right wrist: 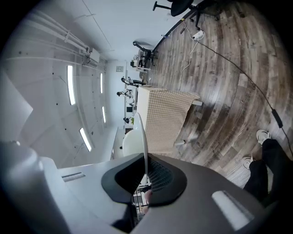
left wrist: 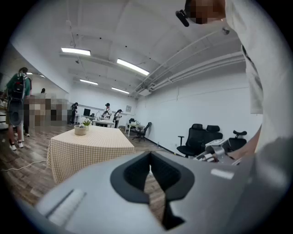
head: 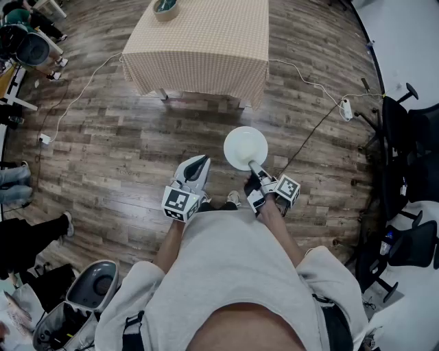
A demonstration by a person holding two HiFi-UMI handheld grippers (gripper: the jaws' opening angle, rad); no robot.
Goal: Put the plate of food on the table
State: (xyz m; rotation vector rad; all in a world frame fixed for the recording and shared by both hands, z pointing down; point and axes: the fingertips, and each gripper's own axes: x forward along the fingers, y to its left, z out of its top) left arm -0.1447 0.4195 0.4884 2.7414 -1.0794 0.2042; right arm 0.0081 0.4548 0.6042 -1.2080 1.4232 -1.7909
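My right gripper point(head: 252, 164) is shut on the near rim of a round white plate point(head: 245, 148), held over the wooden floor in front of me. I see no food on its face. In the right gripper view the plate point(right wrist: 143, 137) stands edge-on, pinched at the right gripper point(right wrist: 146, 176). My left gripper point(head: 203, 159) hangs beside it, shut and holding nothing; in its own view the left gripper point(left wrist: 150, 170) has pads that meet. Ahead stands the table point(head: 199, 48) under a checked cloth, with a small plant pot point(head: 166, 8) at its far side.
Cables point(head: 75, 96) and a power strip point(head: 347, 108) lie on the floor to either side of the table. Black office chairs point(head: 411, 171) line the right wall. People stand at the left edge point(head: 17, 182), and bags point(head: 89, 288) sit at my lower left.
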